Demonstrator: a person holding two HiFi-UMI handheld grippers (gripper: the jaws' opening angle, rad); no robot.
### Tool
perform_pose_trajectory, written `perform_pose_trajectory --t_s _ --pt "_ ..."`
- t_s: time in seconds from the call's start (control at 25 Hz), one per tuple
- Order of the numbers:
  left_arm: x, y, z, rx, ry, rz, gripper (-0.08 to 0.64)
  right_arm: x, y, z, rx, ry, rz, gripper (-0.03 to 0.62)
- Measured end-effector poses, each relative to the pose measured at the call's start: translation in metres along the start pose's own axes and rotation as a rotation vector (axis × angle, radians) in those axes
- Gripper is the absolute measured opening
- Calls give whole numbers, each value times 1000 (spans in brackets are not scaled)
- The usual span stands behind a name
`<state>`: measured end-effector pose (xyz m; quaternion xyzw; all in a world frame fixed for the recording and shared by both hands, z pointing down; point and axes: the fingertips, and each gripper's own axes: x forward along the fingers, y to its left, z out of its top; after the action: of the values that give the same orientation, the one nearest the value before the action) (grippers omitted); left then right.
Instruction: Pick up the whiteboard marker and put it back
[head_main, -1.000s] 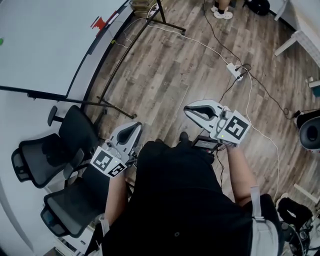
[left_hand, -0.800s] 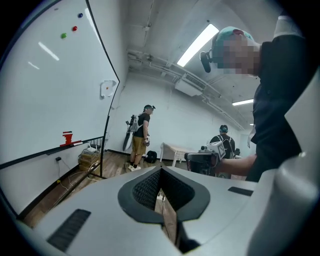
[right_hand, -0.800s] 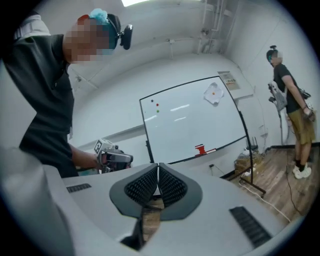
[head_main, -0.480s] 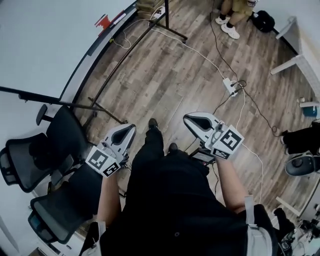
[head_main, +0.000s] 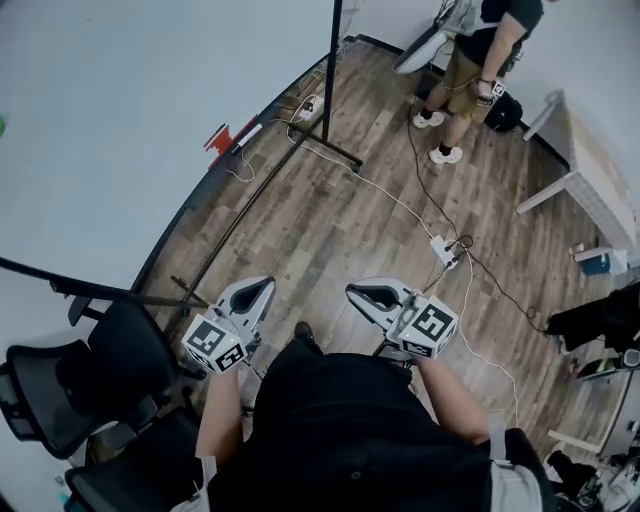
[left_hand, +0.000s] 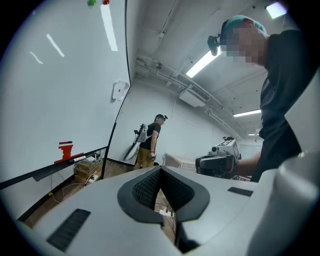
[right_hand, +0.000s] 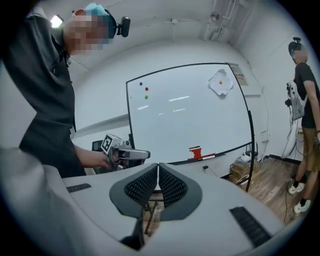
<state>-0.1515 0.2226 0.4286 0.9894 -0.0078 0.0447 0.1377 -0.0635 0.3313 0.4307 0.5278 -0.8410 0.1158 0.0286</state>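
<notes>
Nothing is done yet. My left tongs (head_main: 263, 284) and right tongs (head_main: 351, 293) are both closed on nothing. The whiteboard marker (head_main: 250, 131) lies on the board's tray (head_main: 187, 213), well ahead of them (beside a red eraser (head_main: 218, 138)). Pickup and return both remain.

Blocked at left by office chairs (head_main: 85, 385), crossed ahead by stand legs (head_main: 338, 153) and cables (head_main: 390, 195), otherwise open over wood floor (head_main: 320, 250) toward whiteboard (head_main: 120, 130).
</notes>
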Motion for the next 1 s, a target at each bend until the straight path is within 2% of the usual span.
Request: perform_pose_trajectory --t_s 0.24,0.48,0.6,0.68,0.8,0.92,1.0 --pt "18 61 9 -39 3 -48 2 39 -36 23 18 -22 -68 20" --pt "50 75 24 -57 -11 -113 3 57 -56 18 1 33 -17 20" --pt "71 81 34 -141 -56 -135 5 65 -92 17 35 6 -9 20" --pt "88 89 42 -176 -77 -110 5 71 -119 21 34 -2 13 20" --pt "123 94 50 -138 -65 -80 5 77 -159 33 9 -26 72 20" --pt "156 96 75 -68 -111 -75 5 83 -202 49 -3 -64 131 20" --pt "181 102 96 -43 -138 -45 5 84 -230 60 -8 -77 178 20"
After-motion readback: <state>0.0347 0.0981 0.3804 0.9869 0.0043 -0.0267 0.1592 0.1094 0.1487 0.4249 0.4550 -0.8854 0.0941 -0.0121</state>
